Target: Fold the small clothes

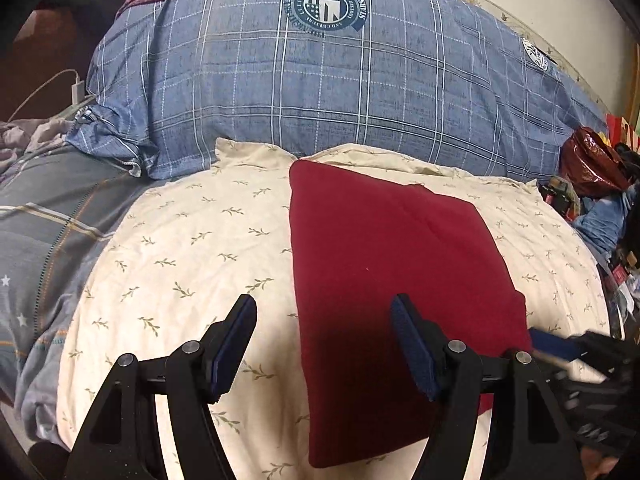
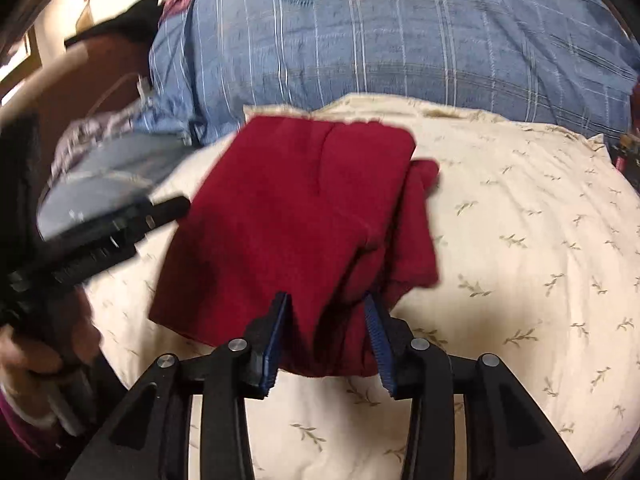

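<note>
On the cream bed point(image 1: 180, 248), the red garment point(image 1: 384, 248) lies folded; left gripper point(image 1: 324, 340) gapes empty, right gripper point(image 2: 330, 332) pinches its corner (lay it edge-to-edge).

Light was warm and even, fairly dim toward the corners, where my fisheye lenses curved everything and went black. My left tongs point(image 1: 324, 344) threw a dark shadow onto the red cloth point(image 1: 392, 264) just ahead. My right view was smeared with motion blur, worst to the left.
</note>
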